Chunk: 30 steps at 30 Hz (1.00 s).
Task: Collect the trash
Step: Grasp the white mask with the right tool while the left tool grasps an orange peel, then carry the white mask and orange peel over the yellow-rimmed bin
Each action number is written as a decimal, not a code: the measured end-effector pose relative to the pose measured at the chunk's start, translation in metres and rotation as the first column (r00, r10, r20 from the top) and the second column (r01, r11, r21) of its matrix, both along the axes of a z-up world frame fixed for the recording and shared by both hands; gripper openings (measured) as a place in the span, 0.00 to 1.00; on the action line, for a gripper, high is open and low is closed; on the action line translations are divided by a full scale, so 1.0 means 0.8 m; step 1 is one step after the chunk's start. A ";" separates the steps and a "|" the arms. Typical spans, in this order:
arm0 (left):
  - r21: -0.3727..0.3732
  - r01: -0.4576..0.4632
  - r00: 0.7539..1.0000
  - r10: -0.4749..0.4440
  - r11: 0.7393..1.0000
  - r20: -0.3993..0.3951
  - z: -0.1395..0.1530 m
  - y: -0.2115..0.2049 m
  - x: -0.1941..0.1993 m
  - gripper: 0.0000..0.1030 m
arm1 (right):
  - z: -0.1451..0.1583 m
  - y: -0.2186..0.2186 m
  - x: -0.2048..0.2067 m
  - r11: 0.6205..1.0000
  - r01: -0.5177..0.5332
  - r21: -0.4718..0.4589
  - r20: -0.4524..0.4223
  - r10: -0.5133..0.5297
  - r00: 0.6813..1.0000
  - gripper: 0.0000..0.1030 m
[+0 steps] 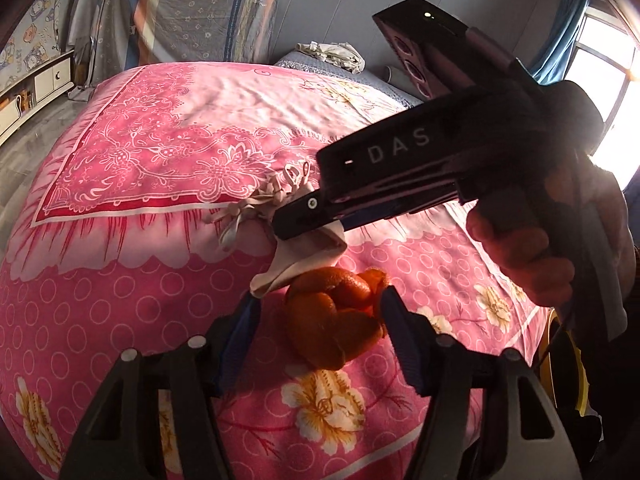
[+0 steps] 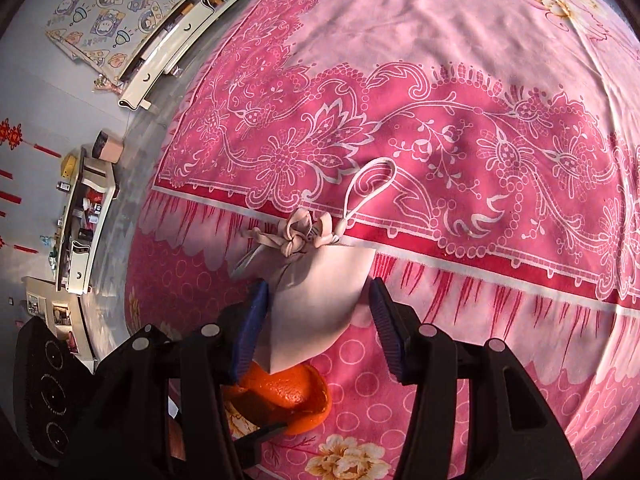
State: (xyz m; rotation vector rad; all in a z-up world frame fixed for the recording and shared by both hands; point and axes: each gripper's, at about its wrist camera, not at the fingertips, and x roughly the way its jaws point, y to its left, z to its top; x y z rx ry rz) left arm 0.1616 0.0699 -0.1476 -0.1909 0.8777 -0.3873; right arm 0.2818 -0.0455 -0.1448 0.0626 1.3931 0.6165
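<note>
Orange peel [image 1: 332,320] lies on the pink flowered bedspread [image 1: 160,120]. My left gripper [image 1: 318,298] stands open around it: the right pad touches the peel, the left pad is apart from it. A white face mask [image 2: 316,304] with tangled ear loops lies just beyond, its lower corner over the peel [image 2: 288,392]. My right gripper [image 2: 318,283] points steeply down with the mask between its fingers; the left pad meets the mask's edge and a thin gap shows at the right pad. In the left wrist view the right gripper [image 1: 296,228], held by a hand [image 1: 520,256], covers part of the mask [image 1: 304,256].
Crumpled cloth [image 1: 332,54] lies at the far end of the bed. A bright window [image 1: 600,64] is at the right. Beyond the bed's left edge are grey floor, a low white cabinet [image 2: 172,40] and a cluttered shelf [image 2: 84,216].
</note>
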 end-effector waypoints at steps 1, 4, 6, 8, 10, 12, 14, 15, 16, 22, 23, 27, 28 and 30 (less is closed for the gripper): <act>-0.001 0.007 1.000 -0.007 1.000 0.000 0.000 -0.003 0.000 0.46 | 0.000 0.001 0.001 1.000 -0.002 -0.002 0.004 0.002 1.000 0.41; 0.033 0.014 1.000 -0.014 0.999 0.018 0.001 -0.013 0.000 0.37 | 0.000 0.007 0.002 1.000 -0.018 0.001 0.004 0.018 1.000 0.31; 0.045 0.006 1.000 -0.007 0.999 0.021 0.000 -0.014 0.002 0.32 | -0.001 0.011 0.005 1.000 -0.018 0.003 0.006 0.018 1.000 0.27; 0.033 -0.006 1.000 0.006 0.999 0.020 -0.001 -0.009 0.005 0.27 | 0.000 0.010 0.007 1.000 -0.016 0.017 0.014 0.016 1.000 0.23; 0.037 -0.008 1.000 0.007 0.999 0.022 0.001 -0.008 0.004 0.24 | 0.005 0.005 0.008 0.999 -0.006 0.032 0.030 0.005 1.000 0.22; 0.044 -0.016 0.999 0.015 0.999 0.029 0.004 -0.007 0.001 0.23 | 0.014 -0.002 0.009 0.999 0.006 0.045 0.056 -0.009 0.998 0.22; 0.050 -0.018 0.999 0.016 0.999 0.036 0.008 -0.006 0.000 0.22 | 0.023 -0.013 0.010 0.997 0.032 0.068 0.071 -0.037 0.997 0.21; 0.050 -0.020 0.999 0.018 0.999 0.041 0.012 -0.005 -0.002 0.22 | 0.029 -0.019 0.010 0.996 0.045 0.078 0.083 -0.052 0.995 0.22; 0.050 -0.019 0.999 0.017 0.999 0.045 0.016 -0.006 -0.004 0.21 | 0.035 -0.027 0.010 0.995 0.057 0.087 0.094 -0.066 0.993 0.22; 0.074 0.003 0.992 -0.013 0.997 0.129 0.055 -0.026 -0.025 0.21 | 0.079 -0.090 -0.003 0.977 0.140 0.158 0.168 -0.167 0.972 0.22; 0.077 0.007 0.990 -0.018 0.997 0.141 0.063 -0.032 -0.027 0.21 | 0.088 -0.102 -0.007 0.974 0.156 0.164 0.180 -0.185 0.966 0.22; 0.103 0.040 0.981 -0.059 0.994 0.187 0.090 -0.063 -0.033 0.21 | 0.119 -0.159 -0.029 0.955 0.228 0.188 0.233 -0.269 0.935 0.22; 0.102 0.057 0.977 -0.077 0.993 0.198 0.097 -0.072 -0.033 0.21 | 0.127 -0.175 -0.037 0.950 0.246 0.192 0.249 -0.290 0.924 0.22; 0.106 0.092 0.969 -0.114 0.990 0.221 0.110 -0.092 -0.036 0.21 | 0.142 -0.208 -0.054 0.938 0.287 0.195 0.281 -0.334 0.900 0.22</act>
